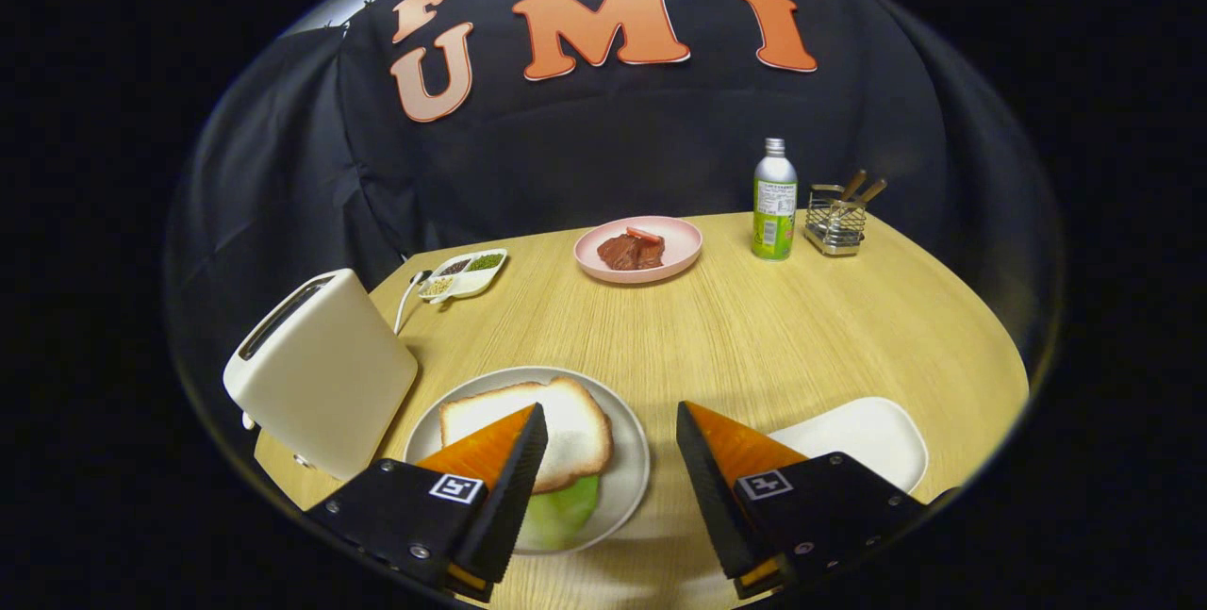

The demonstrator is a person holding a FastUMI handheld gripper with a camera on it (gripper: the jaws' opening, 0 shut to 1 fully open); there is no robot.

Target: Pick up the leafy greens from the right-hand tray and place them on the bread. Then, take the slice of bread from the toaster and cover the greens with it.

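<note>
1. The hand-held gripper hangs over the near edge of the worktop with its fingers spread wide and nothing between them.
2. On the round plate just ahead of the left finger, a bread slice lies on top of the leafy greens, a green edge peeking out at the near side. The white tray beside the right finger looks bare.
3. Judging by that, the covering appears done; what remains is likely a clean retreat. Lifting straight up and back would keep the left finger from clipping the slice and sliding it off the greens.
4. The toaster stands just left of the plate, its slot apparently empty, though the angle hides its depth.
5. The worktop is pale wood grain. Further off sit a pink plate of red food, a bottle, a wire caddy and a small divided dish. Black cloth walls the booth.
</note>
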